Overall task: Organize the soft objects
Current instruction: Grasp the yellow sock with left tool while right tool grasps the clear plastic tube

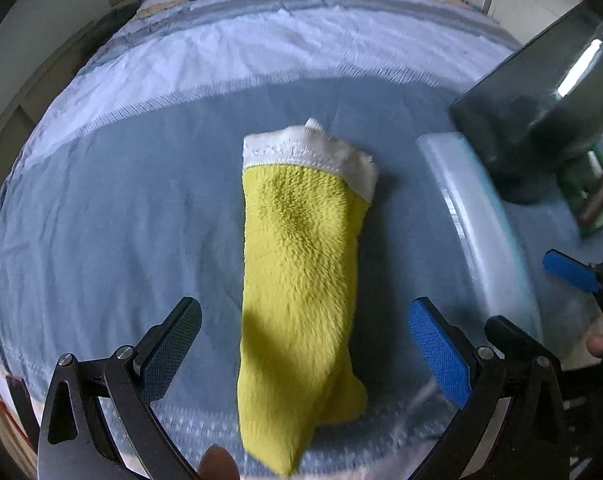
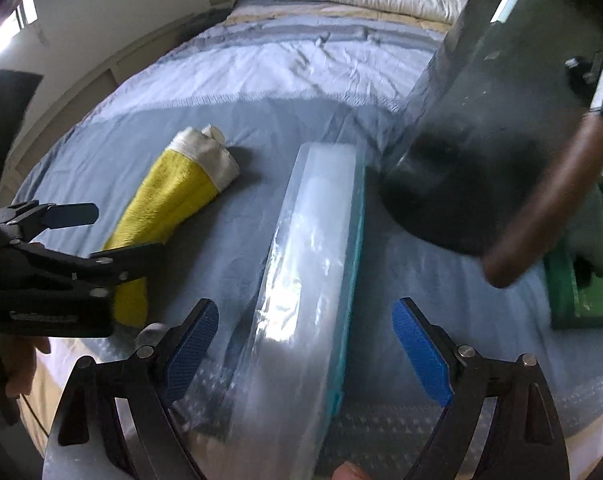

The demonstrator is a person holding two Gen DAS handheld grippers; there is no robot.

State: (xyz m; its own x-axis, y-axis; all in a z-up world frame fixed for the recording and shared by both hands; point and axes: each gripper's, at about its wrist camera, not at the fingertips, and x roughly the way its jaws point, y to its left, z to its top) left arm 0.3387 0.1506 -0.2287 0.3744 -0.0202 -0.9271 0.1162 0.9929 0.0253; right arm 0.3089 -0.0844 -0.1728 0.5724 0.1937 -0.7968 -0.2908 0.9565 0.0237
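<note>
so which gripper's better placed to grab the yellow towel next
Left. The left gripper is open and straddles the yellow towel; the right gripper straddles the plastic-wrapped pack instead.

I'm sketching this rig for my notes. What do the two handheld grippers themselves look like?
Both are black metal frames with triangular cut-outs and silver pivot bolts. The left gripper has mismatched finger pads: one black, one blue, both finely textured. The right gripper carries two blue textured pads. Bare fingertips show at the frame edges; no sleeves or cables are clearly visible.
</note>
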